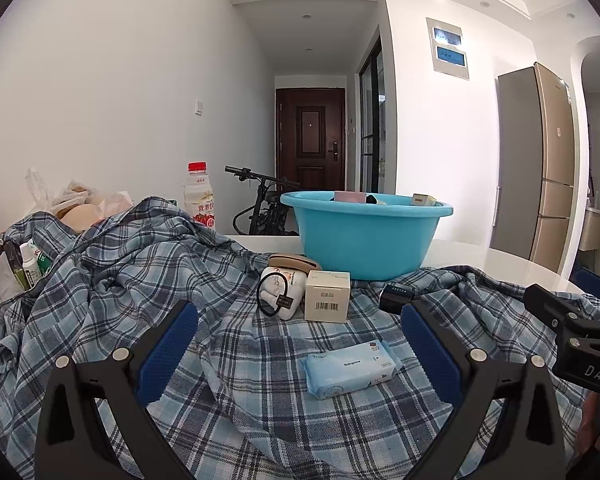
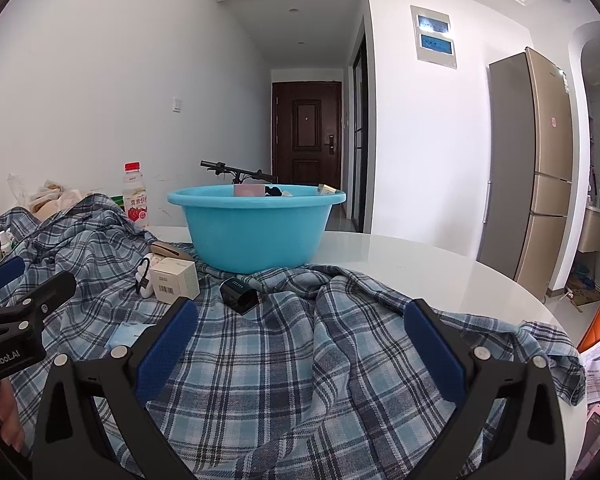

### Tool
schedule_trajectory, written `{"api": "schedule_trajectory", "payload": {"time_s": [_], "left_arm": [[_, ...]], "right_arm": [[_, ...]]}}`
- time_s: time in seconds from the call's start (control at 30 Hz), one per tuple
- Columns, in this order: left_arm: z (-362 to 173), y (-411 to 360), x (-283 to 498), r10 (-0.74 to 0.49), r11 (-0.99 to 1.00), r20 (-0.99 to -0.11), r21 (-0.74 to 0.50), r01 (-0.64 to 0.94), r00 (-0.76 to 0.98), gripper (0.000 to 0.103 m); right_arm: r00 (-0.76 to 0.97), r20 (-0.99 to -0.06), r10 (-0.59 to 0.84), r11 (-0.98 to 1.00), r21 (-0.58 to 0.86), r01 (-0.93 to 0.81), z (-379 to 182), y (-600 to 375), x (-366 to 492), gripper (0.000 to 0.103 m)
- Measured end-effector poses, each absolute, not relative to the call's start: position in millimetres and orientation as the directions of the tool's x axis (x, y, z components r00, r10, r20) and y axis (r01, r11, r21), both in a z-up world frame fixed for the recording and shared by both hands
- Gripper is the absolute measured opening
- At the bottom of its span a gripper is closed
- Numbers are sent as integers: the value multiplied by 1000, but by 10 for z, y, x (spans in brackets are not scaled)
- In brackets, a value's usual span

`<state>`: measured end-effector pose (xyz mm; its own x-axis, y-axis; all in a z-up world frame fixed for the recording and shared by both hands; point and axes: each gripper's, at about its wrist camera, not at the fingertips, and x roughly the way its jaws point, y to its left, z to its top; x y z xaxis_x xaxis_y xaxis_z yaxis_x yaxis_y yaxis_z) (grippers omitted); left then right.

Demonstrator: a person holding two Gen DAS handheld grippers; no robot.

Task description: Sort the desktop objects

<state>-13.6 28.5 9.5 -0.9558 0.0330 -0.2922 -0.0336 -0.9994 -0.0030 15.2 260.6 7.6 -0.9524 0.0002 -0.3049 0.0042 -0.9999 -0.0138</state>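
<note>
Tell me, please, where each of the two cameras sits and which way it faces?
Left wrist: on the left gripper, low over the plaid cloth, facing the wipes pack and blue basin; its open blue-padded fingers show, and the right gripper's body at the right edge.
Right wrist: on the right gripper, further right, facing the black box and basin; its open fingers show, and the left gripper at the left edge.
Shared: basin, cloth, cream box, bottle, door.
</note>
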Motion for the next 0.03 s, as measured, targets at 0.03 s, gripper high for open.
{"api": "schedule_trajectory", "payload": {"time_s": [0.03], "left_arm": [[95, 284, -136, 33, -999, -292, -3, -34, -956, 103]], "right_arm": [[-952, -305, 1, -1000, -14, 3, 76, 2608, 148, 103]]}}
